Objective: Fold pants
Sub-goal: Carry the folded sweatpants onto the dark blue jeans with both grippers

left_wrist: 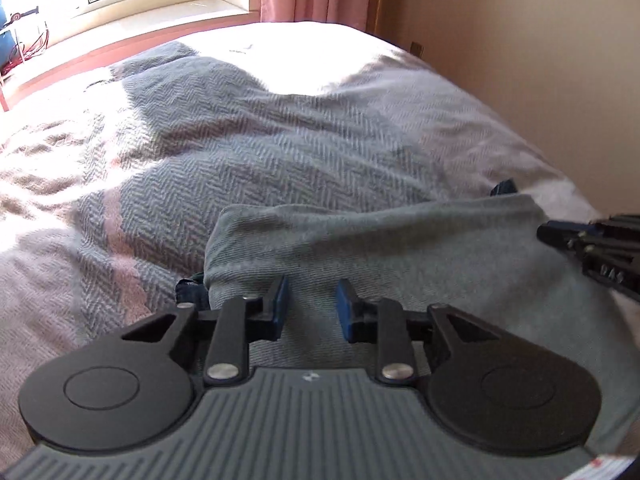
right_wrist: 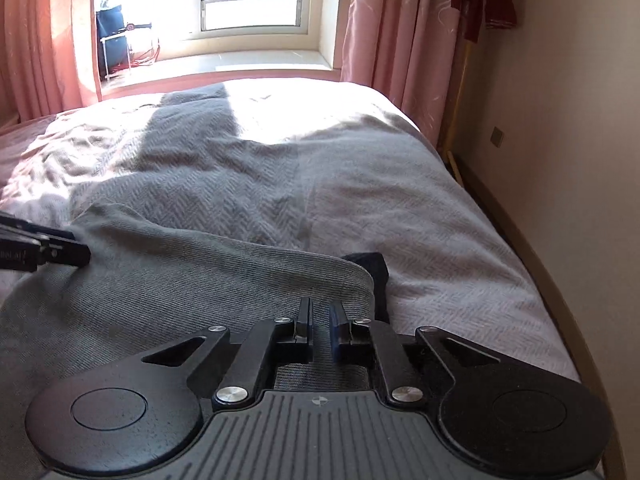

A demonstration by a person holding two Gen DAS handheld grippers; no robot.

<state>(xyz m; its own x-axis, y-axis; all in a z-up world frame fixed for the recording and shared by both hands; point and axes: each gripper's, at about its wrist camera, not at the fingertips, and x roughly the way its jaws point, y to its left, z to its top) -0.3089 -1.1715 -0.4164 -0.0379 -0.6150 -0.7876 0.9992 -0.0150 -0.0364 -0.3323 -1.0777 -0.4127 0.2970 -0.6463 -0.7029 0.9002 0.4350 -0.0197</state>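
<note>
Grey pants (left_wrist: 360,240) lie folded in a wide band across the near end of the bed. My left gripper (left_wrist: 313,306) is open over their near left part, the blue pads apart with cloth showing between them. It also appears at the left edge of the right wrist view as the left gripper (right_wrist: 82,254), touching the pants (right_wrist: 180,280). My right gripper (right_wrist: 320,318) is nearly closed, its fingers pinching a ridge of the pants near their right end. In the left wrist view the right gripper (left_wrist: 550,234) reaches in from the right.
The bed has a grey herringbone blanket (left_wrist: 260,140), part of it in bright sun. Dark blue cloth (right_wrist: 374,272) sticks out from under the pants' right end. A wall (right_wrist: 560,160) runs close along the right side. Pink curtains (right_wrist: 400,40) and a window (right_wrist: 252,0) stand beyond the bed.
</note>
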